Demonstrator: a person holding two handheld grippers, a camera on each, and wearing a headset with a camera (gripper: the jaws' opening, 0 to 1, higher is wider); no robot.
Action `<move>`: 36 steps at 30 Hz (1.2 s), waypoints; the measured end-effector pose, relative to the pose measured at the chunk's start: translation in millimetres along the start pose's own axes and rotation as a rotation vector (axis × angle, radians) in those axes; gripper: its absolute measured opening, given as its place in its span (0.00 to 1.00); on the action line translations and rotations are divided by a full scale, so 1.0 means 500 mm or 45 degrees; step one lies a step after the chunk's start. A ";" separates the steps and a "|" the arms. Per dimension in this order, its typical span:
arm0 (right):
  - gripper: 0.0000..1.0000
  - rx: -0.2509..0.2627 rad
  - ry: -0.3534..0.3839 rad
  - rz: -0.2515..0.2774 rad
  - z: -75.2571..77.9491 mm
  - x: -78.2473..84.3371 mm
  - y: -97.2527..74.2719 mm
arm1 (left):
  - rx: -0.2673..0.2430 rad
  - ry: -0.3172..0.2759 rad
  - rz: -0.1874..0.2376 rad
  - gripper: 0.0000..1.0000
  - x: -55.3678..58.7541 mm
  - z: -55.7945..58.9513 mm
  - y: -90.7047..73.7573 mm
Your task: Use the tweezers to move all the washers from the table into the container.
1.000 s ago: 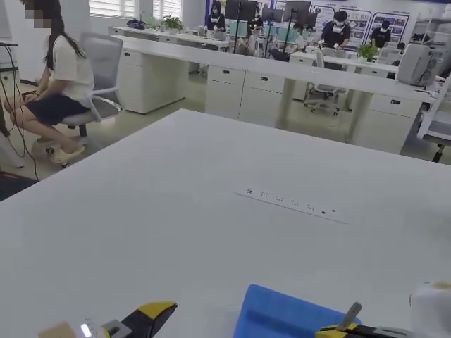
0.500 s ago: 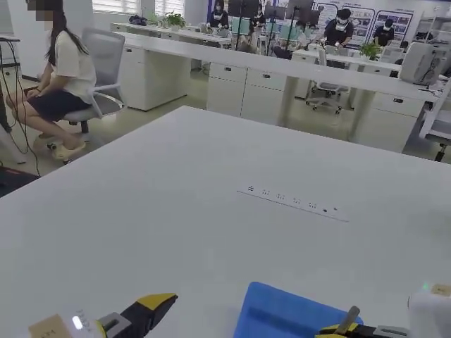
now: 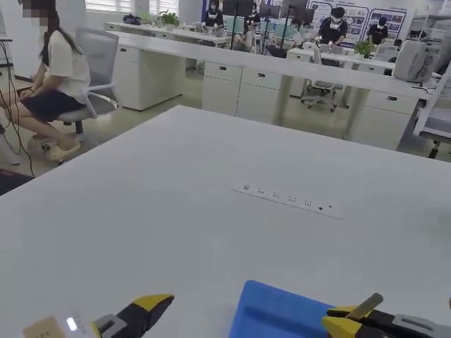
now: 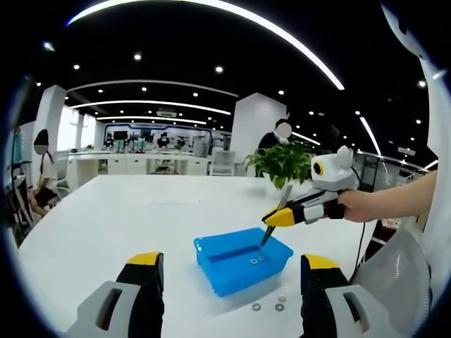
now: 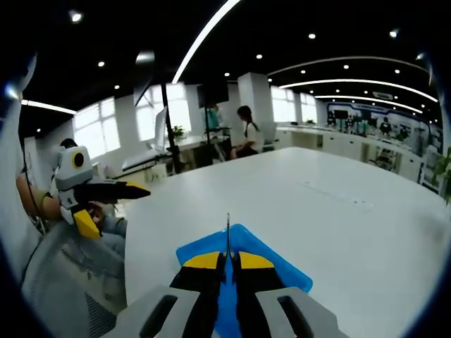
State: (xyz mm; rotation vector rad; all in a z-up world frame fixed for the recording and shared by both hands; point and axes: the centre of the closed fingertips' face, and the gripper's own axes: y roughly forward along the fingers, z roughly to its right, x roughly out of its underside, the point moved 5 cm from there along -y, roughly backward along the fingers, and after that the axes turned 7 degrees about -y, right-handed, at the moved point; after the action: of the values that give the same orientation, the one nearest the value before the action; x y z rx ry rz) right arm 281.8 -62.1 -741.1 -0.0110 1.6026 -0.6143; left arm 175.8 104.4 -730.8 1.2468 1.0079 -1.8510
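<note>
A blue container (image 4: 227, 266) stands on the white table (image 3: 176, 211), with two washers (image 4: 257, 260) lying inside it. Three more washers (image 4: 270, 305) rest on the table just in front of it. My right gripper (image 5: 227, 259) is shut on the thin metal tweezers (image 5: 227, 232). In the left gripper view the tweezers (image 4: 273, 224) slant down over the container's right end, their tip just above the washers inside. My left gripper (image 4: 232, 260) is open and empty, short of the container. In the head view the container (image 3: 275, 313) lies between the left gripper (image 3: 151, 310) and the right gripper (image 3: 349, 320).
A socket strip (image 3: 289, 199) is set into the table farther out. A potted plant (image 4: 282, 162) stands beyond the container. A person sits on a chair (image 3: 99, 63) off the table's far left. Long white desks (image 3: 282, 70) with several people fill the room behind.
The head camera has shifted a little. The right gripper with the tweezers has risen slightly into the head view. The left gripper has hardly moved.
</note>
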 end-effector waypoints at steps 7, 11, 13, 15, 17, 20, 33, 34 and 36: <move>0.04 -0.086 0.039 -0.002 -0.061 0.005 -0.011 | 0.001 0.013 -0.021 0.80 0.003 0.001 0.001; 0.04 -0.141 0.062 -0.049 -0.101 0.026 -0.014 | 0.003 0.013 -0.022 0.79 0.004 0.001 0.001; 0.04 -0.159 0.079 -0.071 -0.114 0.042 -0.012 | 0.002 0.019 -0.030 0.79 0.005 0.001 0.002; 0.04 -0.167 0.110 -0.087 -0.120 0.056 -0.009 | 0.007 0.020 -0.030 0.79 0.006 0.002 0.002; 0.04 -0.171 0.159 -0.110 -0.123 0.075 -0.006 | 0.011 0.021 -0.032 0.79 0.006 0.003 0.002; 0.04 -0.160 0.209 -0.147 -0.122 0.097 -0.002 | 0.013 0.023 -0.036 0.79 0.007 0.004 0.002; 0.04 -0.176 0.281 -0.198 -0.125 0.136 0.010 | 0.012 0.024 -0.038 0.79 0.007 0.003 0.002; 0.04 -0.176 0.278 -0.200 -0.125 0.137 0.010 | 0.011 0.023 -0.038 0.79 0.007 0.003 0.002; 0.04 -0.180 0.261 -0.208 -0.127 0.139 0.011 | 0.012 0.024 -0.039 0.79 0.007 0.003 0.002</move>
State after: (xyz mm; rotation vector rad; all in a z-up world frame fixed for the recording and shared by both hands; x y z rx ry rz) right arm 215.1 -58.5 -807.2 -0.1911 1.8544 -0.6430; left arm 174.9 102.0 -734.2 1.2628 1.0347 -1.8728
